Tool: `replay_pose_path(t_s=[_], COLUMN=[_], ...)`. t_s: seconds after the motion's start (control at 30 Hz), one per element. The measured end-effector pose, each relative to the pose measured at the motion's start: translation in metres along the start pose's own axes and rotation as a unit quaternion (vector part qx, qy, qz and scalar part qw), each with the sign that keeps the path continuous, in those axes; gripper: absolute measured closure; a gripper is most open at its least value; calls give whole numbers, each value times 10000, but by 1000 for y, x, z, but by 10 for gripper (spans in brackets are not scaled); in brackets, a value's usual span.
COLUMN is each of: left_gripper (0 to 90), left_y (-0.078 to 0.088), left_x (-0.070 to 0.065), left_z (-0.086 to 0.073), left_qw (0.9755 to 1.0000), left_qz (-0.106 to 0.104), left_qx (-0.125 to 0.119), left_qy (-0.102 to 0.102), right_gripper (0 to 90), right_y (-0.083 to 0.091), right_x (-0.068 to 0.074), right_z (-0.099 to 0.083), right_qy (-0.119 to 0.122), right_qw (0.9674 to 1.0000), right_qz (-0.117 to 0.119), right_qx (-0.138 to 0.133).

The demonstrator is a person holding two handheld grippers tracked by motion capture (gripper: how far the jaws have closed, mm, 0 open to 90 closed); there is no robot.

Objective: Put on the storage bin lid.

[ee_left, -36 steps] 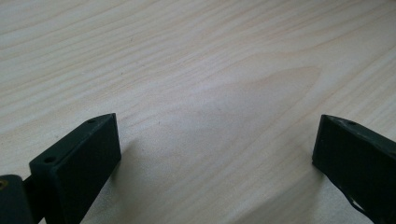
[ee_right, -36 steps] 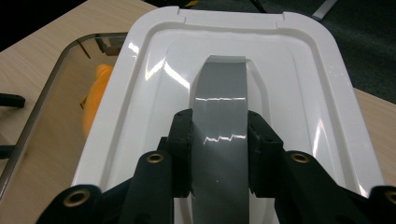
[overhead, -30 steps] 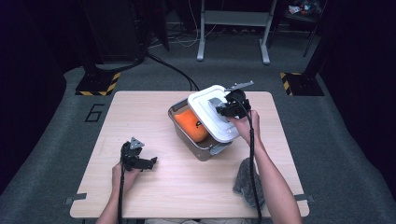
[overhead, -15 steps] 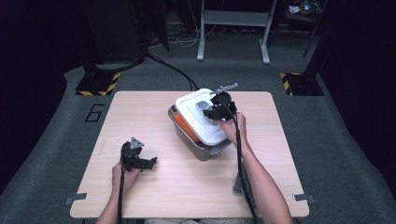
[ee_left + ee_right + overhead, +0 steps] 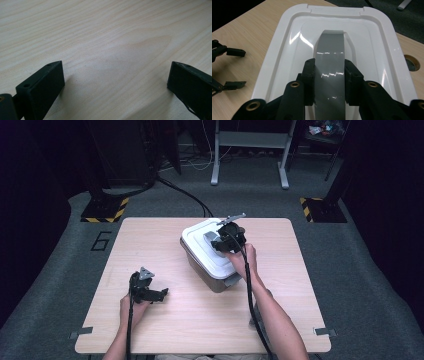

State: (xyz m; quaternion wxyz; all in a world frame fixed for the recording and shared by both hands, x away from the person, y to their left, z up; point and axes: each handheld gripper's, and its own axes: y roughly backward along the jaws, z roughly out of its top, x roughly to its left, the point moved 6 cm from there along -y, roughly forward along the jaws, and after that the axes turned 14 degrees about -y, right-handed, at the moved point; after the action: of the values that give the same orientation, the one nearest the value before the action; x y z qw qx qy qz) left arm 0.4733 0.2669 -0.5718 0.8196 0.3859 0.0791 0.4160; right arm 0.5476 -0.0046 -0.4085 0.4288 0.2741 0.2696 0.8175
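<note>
A white lid (image 5: pixel 207 251) with a grey handle (image 5: pixel 329 48) lies on top of a grey box (image 5: pixel 214 281) at the middle of the table. My right gripper (image 5: pixel 220 243) is shut on that handle; in the right gripper view (image 5: pixel 329 75) both pads press its two sides. The lid (image 5: pixel 372 47) covers the box from above, and what is inside is hidden. At the front left my left gripper (image 5: pixel 161 294) rests low on the table. In the left gripper view (image 5: pixel 116 80) its jaws stand wide apart with bare wood between them.
The light wooden table (image 5: pixel 150 245) has a round cable hole (image 5: pixel 412 62) near the lid's far right. The left gripper (image 5: pixel 235 68) also lies to the left of the lid. Dark floor, stand legs and cables surround the table.
My right gripper has carried the white lid leftward and down over the grey box, so the orange contents are now covered. The left gripper has stayed where it was.
</note>
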Motion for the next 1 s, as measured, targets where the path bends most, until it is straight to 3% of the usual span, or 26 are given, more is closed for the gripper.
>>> replay_pose_path(t_s=[0.6, 0.8, 0.83, 1.0], left_gripper=[8, 8, 8, 8], left_y=[0, 0, 0, 0], left_x=[0, 0, 0, 0], left_z=[0, 0, 0, 0], left_qw=[10000, 10000, 10000, 10000], left_qz=[1, 1, 2, 1], left_qx=[-1, 0, 0, 0], left_qy=[-1, -1, 0, -1], right_gripper=[654, 437, 388, 241], right_y=[-9, 0, 2, 14], right_x=[7, 6, 3, -6], right_z=[-8, -5, -4, -2], right_qy=[209, 167, 304, 237], right_qw=[9998, 9999, 9995, 9996], right_qz=[2, 29, 10, -28], right_qx=[61, -34, -57, -177])
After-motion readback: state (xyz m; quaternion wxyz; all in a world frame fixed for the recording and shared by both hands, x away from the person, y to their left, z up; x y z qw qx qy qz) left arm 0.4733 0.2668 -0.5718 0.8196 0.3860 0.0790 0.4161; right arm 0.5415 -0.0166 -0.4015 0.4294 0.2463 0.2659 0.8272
